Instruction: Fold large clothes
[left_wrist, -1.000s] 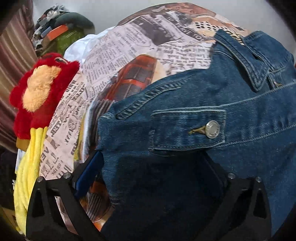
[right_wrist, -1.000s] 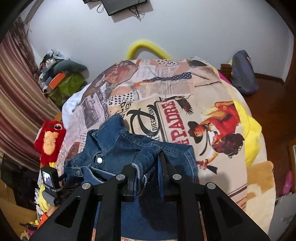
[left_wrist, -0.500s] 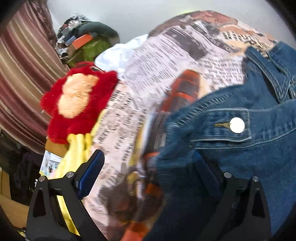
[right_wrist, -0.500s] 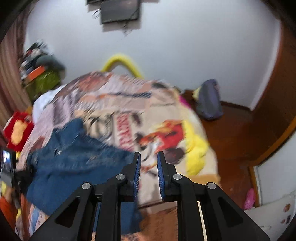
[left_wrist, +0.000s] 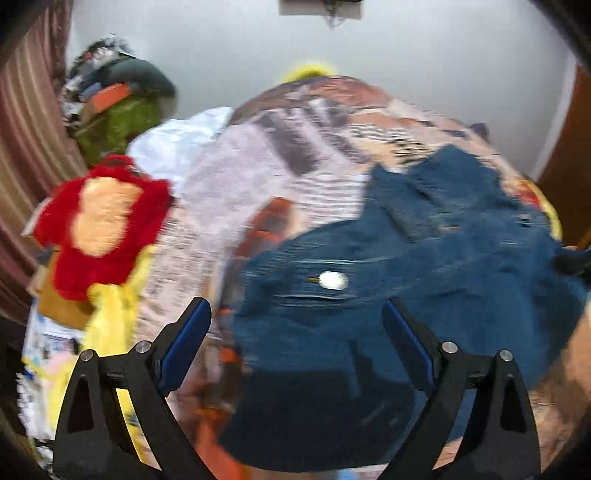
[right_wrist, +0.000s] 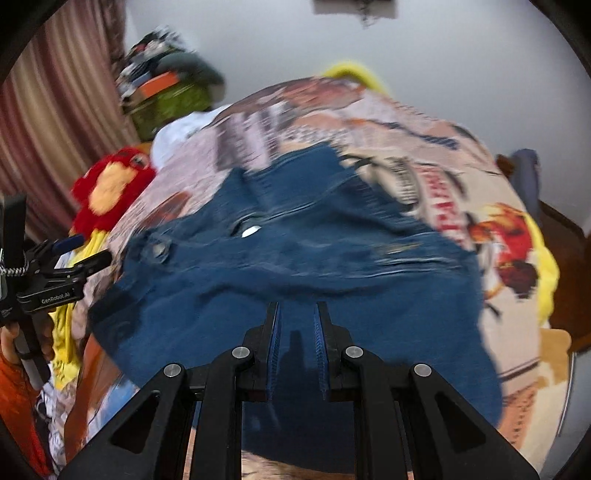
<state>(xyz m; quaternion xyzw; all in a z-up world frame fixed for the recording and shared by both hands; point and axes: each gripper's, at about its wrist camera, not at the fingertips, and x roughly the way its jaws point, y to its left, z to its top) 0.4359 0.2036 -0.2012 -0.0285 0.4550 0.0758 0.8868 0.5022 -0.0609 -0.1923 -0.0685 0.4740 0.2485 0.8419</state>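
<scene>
The jacket (right_wrist: 295, 266), blue denim, lies spread on the bed (right_wrist: 424, 177), over a cover printed with newspaper text and poster pictures; both views are smeared by motion blur, so fine detail of the folds cannot be made out. In the right wrist view the collar end points toward the far wall and the hem end lies nearest the camera, with a silver button (right_wrist: 251, 230) near the middle of the chest and a second round button toward the garment's left edge. The right gripper (right_wrist: 297, 354) hangs above the near part of the jacket with its jaws narrow, a slim gap between the blue pads and nothing between them; whether the tips touch the cloth cannot be told. The left gripper (left_wrist: 295, 332) has its jaws wide, blue pads far apart, and nothing pinched; the jacket (left_wrist: 388, 295) fills the view between and beyond the fingers, its button (left_wrist: 333, 280) just ahead of the gap. The same left gripper (right_wrist: 79, 260) shows at the left edge of the right wrist view, beside the jacket's left side, held by a hand in an orange sleeve. A red and yellow plush toy (left_wrist: 99, 221) lies at the left edge of the bed, and a pile of bags and clothes (left_wrist: 118, 99) sits in the far left corner by a striped curtain (left_wrist: 26, 129).
</scene>
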